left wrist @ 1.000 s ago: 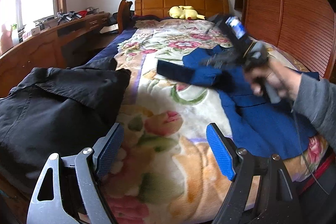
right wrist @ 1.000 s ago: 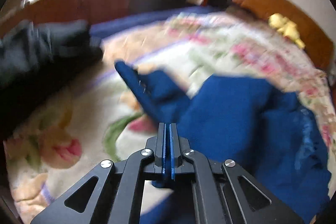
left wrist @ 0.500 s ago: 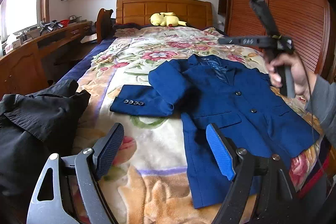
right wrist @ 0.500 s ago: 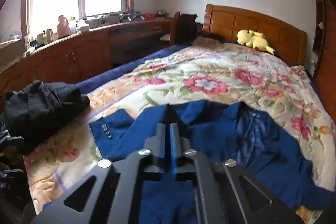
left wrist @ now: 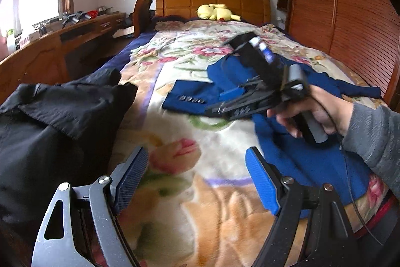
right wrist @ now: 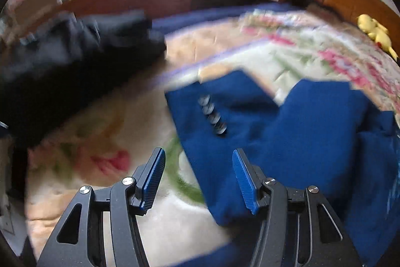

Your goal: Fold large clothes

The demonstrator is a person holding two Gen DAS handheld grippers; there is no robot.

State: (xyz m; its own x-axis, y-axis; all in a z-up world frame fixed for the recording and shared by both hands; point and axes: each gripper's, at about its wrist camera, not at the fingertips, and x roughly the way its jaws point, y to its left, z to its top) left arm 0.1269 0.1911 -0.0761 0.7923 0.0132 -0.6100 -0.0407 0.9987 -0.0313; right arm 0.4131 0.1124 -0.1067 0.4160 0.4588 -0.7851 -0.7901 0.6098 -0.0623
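A blue suit jacket [left wrist: 295, 152] lies spread on the floral blanket [left wrist: 190, 137], one sleeve with several cuff buttons [right wrist: 212, 116] folded across to the left. My right gripper [right wrist: 198, 179] hovers just above that sleeve's cuff [right wrist: 225, 131]; its jaws are opening and the pads press on nothing. In the left wrist view a hand holds this right gripper [left wrist: 225, 104] over the sleeve. My left gripper [left wrist: 197, 182] stands open above the blanket near the bed's foot, holding nothing.
A heap of black clothes [left wrist: 50, 126] lies on the bed's left side. A yellow plush toy [left wrist: 217, 13] sits by the wooden headboard [left wrist: 212, 0]. A wooden desk [left wrist: 57, 46] runs along the left, a slatted wardrobe [left wrist: 350, 24] on the right.
The right gripper came down from high above the jacket to the sleeve cuff and its jaws went from shut to apart. The left wrist view shifted slightly.
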